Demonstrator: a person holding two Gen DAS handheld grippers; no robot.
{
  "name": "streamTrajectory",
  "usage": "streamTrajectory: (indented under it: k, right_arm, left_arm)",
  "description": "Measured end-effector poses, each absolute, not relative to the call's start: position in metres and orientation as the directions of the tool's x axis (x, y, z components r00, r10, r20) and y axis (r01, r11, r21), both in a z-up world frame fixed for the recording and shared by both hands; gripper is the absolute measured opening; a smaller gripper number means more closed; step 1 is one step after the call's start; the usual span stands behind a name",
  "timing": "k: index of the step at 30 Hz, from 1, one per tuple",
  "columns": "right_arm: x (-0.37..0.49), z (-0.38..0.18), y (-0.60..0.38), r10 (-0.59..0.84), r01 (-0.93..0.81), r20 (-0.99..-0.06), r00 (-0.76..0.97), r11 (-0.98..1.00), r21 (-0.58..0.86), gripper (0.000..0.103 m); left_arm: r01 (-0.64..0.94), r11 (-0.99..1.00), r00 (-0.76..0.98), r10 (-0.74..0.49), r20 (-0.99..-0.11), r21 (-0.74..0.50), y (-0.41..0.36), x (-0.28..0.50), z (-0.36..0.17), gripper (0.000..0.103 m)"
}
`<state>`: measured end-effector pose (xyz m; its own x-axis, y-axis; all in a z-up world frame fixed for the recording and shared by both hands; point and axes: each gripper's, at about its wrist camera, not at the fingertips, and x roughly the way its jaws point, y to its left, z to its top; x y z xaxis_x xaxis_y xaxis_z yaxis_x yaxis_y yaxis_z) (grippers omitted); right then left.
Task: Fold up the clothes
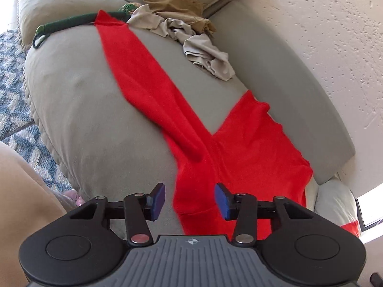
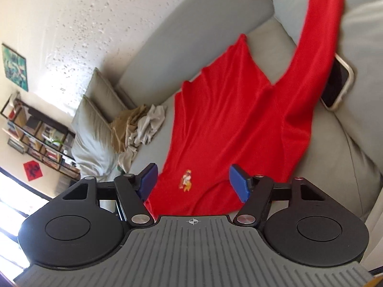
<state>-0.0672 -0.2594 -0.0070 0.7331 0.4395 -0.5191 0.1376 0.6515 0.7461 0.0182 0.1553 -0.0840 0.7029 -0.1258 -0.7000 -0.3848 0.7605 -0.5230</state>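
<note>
Hovering over the red shirt [image 1: 239,148] spread on the sofa [image 1: 83,119], left tool [image 1: 190,201] and right tool [image 2: 194,183] gape, gripping nothing.

No readable text; red diamond wall sign [image 2: 32,170] bears dark character (too blurred).

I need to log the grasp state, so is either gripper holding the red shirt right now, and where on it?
Neither. The left gripper and right gripper are both open above the red shirt, gripping nothing.
</note>
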Motion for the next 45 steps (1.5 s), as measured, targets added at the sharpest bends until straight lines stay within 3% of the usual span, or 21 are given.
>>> streamTrajectory:
  k: [8,10,11,13,18,21,24,27,28,33,37,40,43,45]
  right_arm:
    - [-0.08,-0.065,-0.271,0.488,0.197,-0.517,0.704,0.565,0.801,0.063]
    - [-0.081,-0.07,-0.269,0.487,0.201,-0.527,0.696,0.573,0.794,0.064]
    - [-0.08,-0.072,-0.268,0.488,0.2,-0.531,0.693,0.577,0.792,0.063]
    - [-0.079,-0.073,-0.265,0.49,0.2,-0.537,0.686,0.583,0.788,0.064]
    - [-0.081,-0.074,-0.267,0.474,0.206,-0.547,0.69,0.596,0.776,0.064]
    - [-0.082,-0.076,-0.271,0.456,0.222,-0.555,0.696,0.598,0.77,0.064]
    - [-0.082,-0.079,-0.275,0.448,0.239,-0.561,0.696,0.592,0.77,0.064]
    - [-0.082,-0.079,-0.277,0.427,0.256,-0.572,0.701,0.597,0.76,0.065]
    - [-0.082,-0.079,-0.278,0.415,0.263,-0.576,0.705,0.601,0.755,0.065]
    - [-0.079,-0.087,-0.285,0.334,0.339,-0.623,0.707,0.613,0.713,0.06]
    - [-0.068,-0.094,-0.286,0.263,0.368,-0.657,0.707,0.657,0.658,0.048]
    - [-0.05,-0.092,-0.285,0.162,0.363,-0.668,0.726,0.735,0.572,0.048]
    - [-0.033,-0.097,-0.286,0.132,0.347,-0.673,0.728,0.776,0.527,0.049]
    - [-0.028,-0.103,-0.29,0.159,0.319,-0.63,0.76,0.753,0.575,0.037]
  left_arm:
    - [-0.386,0.757,0.691,-0.141,-0.709,-0.527,0.146,0.023,-0.106,0.039]
    - [-0.363,0.815,0.689,-0.092,-0.719,-0.451,0.134,0.026,-0.101,0.037]
    - [-0.34,0.851,0.695,-0.06,-0.717,-0.4,0.126,0.026,-0.096,0.034]
    - [-0.29,0.913,0.711,0.004,-0.703,-0.288,0.109,0.025,-0.084,0.001]
    - [-0.32,0.944,0.757,0.203,-0.622,-0.082,0.072,-0.014,-0.041,0.0]
    - [-0.364,0.924,0.662,0.169,-0.73,-0.116,0.083,-0.018,-0.057,0.0]
    - [-0.421,0.882,0.558,0.068,-0.827,-0.211,0.105,-0.018,-0.078,0.005]
    - [-0.457,0.832,0.564,-0.002,-0.826,-0.314,0.123,-0.024,-0.085,0.029]
    - [-0.439,0.842,0.579,-0.001,-0.815,-0.312,0.122,-0.025,-0.083,0.031]
    - [-0.236,0.934,0.691,-0.033,-0.722,-0.269,0.087,-0.026,-0.066,0.031]
    - [-0.009,0.994,0.746,-0.067,-0.663,-0.11,0.039,-0.021,-0.059,0.035]
    - [0.149,0.987,0.729,-0.153,-0.667,-0.064,0.013,-0.018,-0.065,0.04]
    - [0.178,0.98,0.699,-0.187,-0.691,-0.084,0.004,-0.016,-0.075,0.041]
    - [0.168,0.98,0.689,-0.192,-0.699,-0.104,0.005,-0.014,-0.08,0.041]
